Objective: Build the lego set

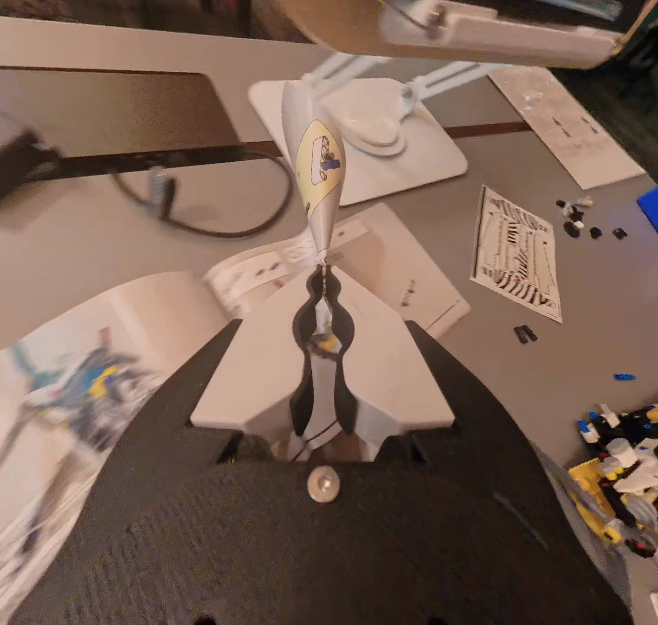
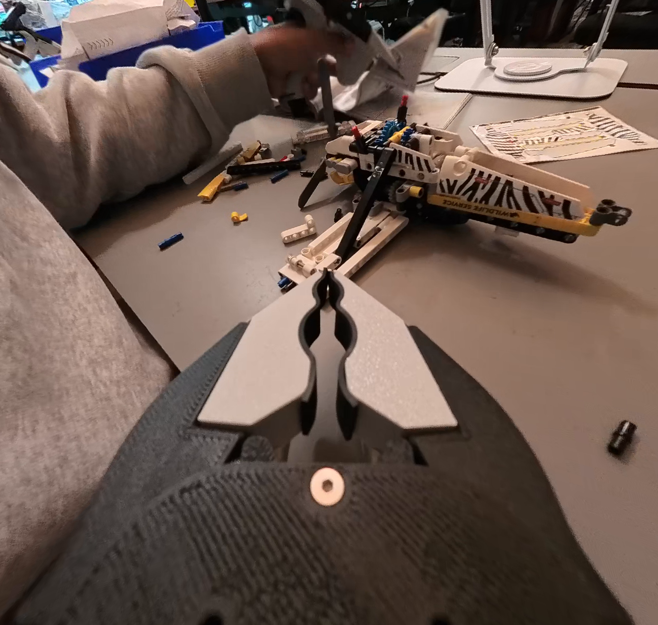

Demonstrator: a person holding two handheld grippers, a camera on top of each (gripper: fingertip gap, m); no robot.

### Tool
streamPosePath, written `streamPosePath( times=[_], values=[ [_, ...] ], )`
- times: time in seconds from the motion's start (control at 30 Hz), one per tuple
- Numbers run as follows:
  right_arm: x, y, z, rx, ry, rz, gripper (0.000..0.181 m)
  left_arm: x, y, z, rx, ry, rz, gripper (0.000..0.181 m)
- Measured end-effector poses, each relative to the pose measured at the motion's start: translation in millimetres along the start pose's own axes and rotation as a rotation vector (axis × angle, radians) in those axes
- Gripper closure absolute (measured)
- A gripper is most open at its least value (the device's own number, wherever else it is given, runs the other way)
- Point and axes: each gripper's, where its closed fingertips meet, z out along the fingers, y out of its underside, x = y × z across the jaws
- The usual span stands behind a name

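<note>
My left gripper (image 1: 323, 269) is shut on a page (image 1: 318, 166) of the open instruction booklet (image 1: 117, 316) and holds the page curled up off the table. In the right wrist view it shows far back, blurred, with the page (image 2: 402, 52) in it. The half-built zebra-striped helicopter model (image 2: 463, 180) lies on the grey table. My right gripper (image 2: 329, 276) is shut, its tips right at the white beams (image 2: 320, 248) at the model's near end. I cannot tell whether it pinches anything. A long black blade (image 2: 366, 205) leans from the model toward the tips.
A sticker sheet (image 2: 555, 138) and a white monitor stand base (image 2: 534, 74) lie behind the model. Loose pieces (image 2: 249, 170), a blue pin (image 2: 170, 241), a white angled beam (image 2: 299, 230) and a black pin (image 2: 621, 437) lie around. A grey-sleeved arm (image 2: 142, 116) crosses the left. A blue bin (image 2: 142, 54) stands behind. My right fingertips sit around 40 cm from my left ones. The black pin (image 2: 621, 437) is closer to my right gripper, around 15 cm from its tips; the left tips are 50 cm off.
</note>
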Motion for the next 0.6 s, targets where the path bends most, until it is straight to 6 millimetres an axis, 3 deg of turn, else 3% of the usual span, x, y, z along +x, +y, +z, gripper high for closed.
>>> streamPosePath(
  times=[0.13,0.27,0.33,0.47,0.6],
  values=[
    [0.0,0.3,0.3,-0.003,-0.003,0.005,0.181,-48.3,6.3,-36.4,0.029,-0.080,-0.068,0.178],
    [-0.6,0.6,0.3,-0.006,-0.010,0.007,0.181,-83.7,16.9,-72.0,0.077,-0.128,-0.166,0.157],
    [-0.8,0.6,0.3,-0.006,-0.011,0.007,0.181,-90.0,20.6,-86.1,0.115,-0.106,-0.213,0.153],
    [0.2,1.2,1.0,-0.013,-0.010,0.018,0.181,-81.9,27.5,-105.3,0.181,0.060,-0.349,0.135],
    [1.9,2.0,1.7,-0.021,-0.005,0.029,0.181,-86.9,35.2,-114.2,0.199,0.090,-0.372,0.131]
  ],
)
